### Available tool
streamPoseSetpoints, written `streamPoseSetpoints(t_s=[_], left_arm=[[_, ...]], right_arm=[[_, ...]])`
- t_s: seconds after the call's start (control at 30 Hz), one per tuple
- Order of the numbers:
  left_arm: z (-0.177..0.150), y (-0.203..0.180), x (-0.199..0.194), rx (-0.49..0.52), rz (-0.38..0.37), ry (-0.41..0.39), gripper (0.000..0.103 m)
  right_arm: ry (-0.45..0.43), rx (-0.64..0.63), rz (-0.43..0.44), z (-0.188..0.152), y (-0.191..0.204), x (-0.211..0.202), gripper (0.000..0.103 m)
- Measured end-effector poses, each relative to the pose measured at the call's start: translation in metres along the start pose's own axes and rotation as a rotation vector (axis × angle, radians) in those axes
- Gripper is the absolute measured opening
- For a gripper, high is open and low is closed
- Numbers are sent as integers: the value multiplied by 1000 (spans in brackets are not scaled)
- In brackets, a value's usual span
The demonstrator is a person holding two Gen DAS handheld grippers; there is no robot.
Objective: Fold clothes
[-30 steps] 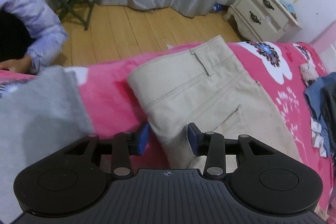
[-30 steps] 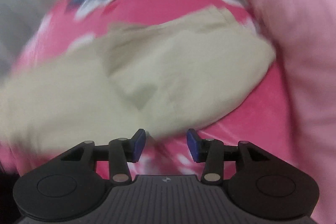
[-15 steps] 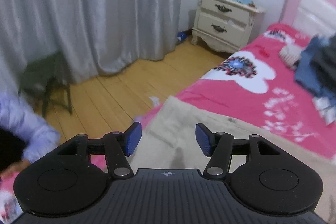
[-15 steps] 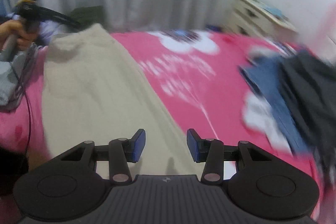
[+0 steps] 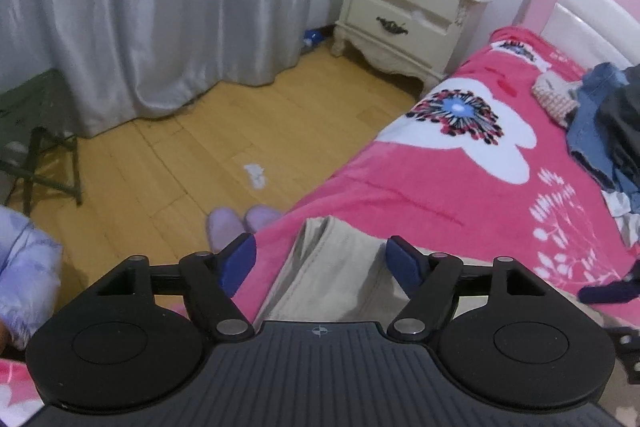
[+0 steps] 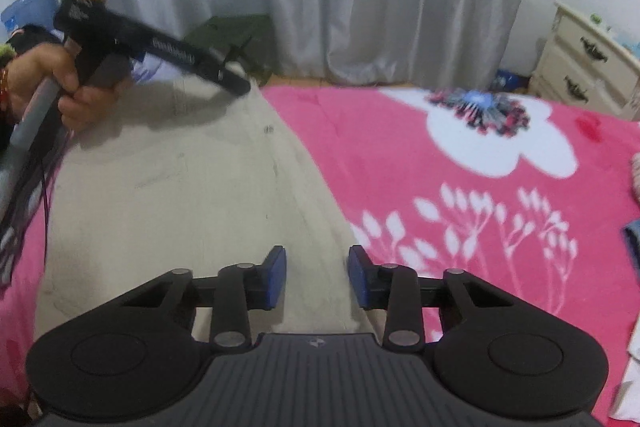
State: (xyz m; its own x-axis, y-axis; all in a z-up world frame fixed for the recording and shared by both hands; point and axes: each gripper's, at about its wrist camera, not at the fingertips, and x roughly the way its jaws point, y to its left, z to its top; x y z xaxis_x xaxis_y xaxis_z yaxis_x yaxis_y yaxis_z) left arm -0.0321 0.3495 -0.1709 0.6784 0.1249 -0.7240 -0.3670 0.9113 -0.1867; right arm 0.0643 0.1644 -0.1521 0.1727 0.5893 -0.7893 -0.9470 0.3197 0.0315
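Beige trousers (image 6: 180, 195) lie flat on the pink flowered blanket (image 6: 460, 187). In the left wrist view one end of the trousers (image 5: 332, 267) sits between the fingers of my left gripper (image 5: 320, 261), which is open just above the cloth near the bed's edge. My right gripper (image 6: 317, 277) is open over the trousers' right edge. In the right wrist view the left gripper (image 6: 160, 47) shows in a hand at the trousers' far end.
A pile of blue and dark clothes (image 5: 600, 123) lies at the bed's right. A cream nightstand (image 5: 404, 15), grey curtain (image 5: 160, 7), green stool (image 5: 36, 131) and purple slippers (image 5: 240, 223) stand on the wooden floor.
Both grippers have swung up and turned from looking down at the trousers. The left now looks across the floor from the trousers' end. The right has settled over the trousers' right edge.
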Motion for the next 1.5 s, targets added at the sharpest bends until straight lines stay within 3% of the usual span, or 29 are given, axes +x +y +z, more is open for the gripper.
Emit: streamPoseSetpoints(t_s=[0.07,0.13,0.2,0.37,0.83,0.9,0.97,1.0,1.07,1.17,1.27,1.37,1.5], left_arm=[[-2,-3,-1,25,-28,-22,42],[-5,-12,-3,70,-7,-54,26],[-7,-18,-7,104,22,-81,11],[-1,-6,-17,45,24,-111,10],[-7,-8,-2,120,128,-124,11],[-5,-11,0,138,153,-107,16],[-1,-12,-5,130,159,-106,23],[1,-11,-11,107,166,-117,32],[7,-7,-25,54,176,-146,36],[12,-4,-43,-7,174,-180,40],[13,-16,-55,-21,126,-178,42],[11,-52,-57,31,13,-144,43],[-6,-126,-51,169,-194,-85,43]], right_arm=[[11,8,10,-3,-3,4,17],[-5,25,23,-5,-5,0,6],[-25,19,26,-7,-4,-4,4],[-74,8,14,-8,-1,-14,3],[-108,57,-87,-12,7,14,5],[-115,71,-98,-12,6,9,8],[-132,113,-103,-10,-3,-13,28],[-154,134,-108,-11,-11,-31,31],[-214,177,-136,-18,-34,-79,41],[-251,227,-240,-38,-68,-153,46],[-224,279,-357,-78,-99,-221,46],[-168,385,-371,-132,-118,-267,46],[-65,400,-354,-191,-103,-270,46]])
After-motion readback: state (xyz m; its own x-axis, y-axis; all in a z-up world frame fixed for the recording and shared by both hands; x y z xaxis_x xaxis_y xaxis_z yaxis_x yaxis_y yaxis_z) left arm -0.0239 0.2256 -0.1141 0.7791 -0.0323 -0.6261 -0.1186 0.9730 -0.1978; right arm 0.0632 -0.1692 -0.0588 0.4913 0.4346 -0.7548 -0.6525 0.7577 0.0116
